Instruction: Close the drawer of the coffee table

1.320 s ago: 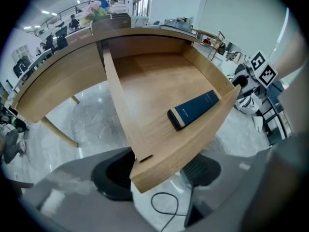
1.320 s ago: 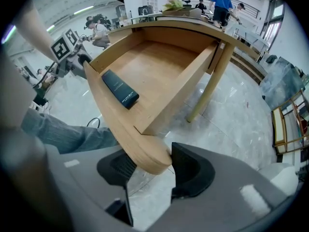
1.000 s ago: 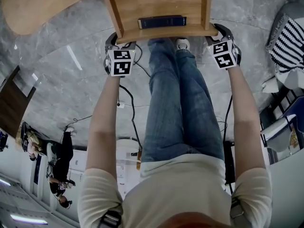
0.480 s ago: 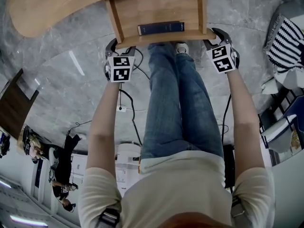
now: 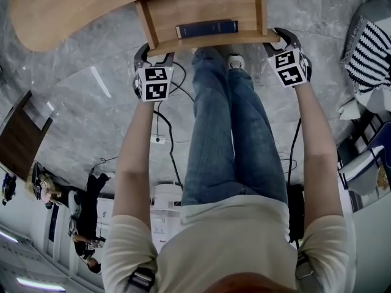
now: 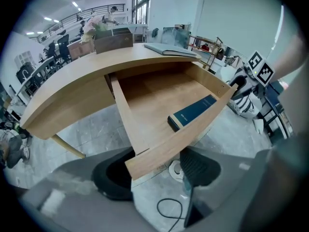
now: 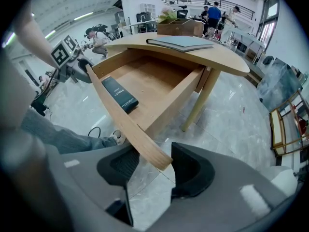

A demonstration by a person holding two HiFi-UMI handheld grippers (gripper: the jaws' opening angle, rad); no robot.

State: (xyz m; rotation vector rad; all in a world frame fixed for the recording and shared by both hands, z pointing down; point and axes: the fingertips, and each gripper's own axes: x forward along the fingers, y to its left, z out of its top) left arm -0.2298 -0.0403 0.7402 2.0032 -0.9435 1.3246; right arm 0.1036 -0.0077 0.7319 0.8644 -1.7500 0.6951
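From the head view, the drawer (image 5: 201,8) hangs open under the table (image 5: 61,8), book (image 5: 206,28) inside, left gripper (image 5: 154,55) and right gripper (image 5: 282,40) at its front corners. Left gripper view: fingers (image 6: 113,180) apart around one corner. Right gripper view: same deal, fingers (image 7: 193,170) apart

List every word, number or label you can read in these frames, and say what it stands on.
No text can be read anywhere.
Blue book in the drawer: any print is too small to read.
Left cube and right cube: black-and-white square patterns only, no letters or numbers.
Tabletop book: no print shows.
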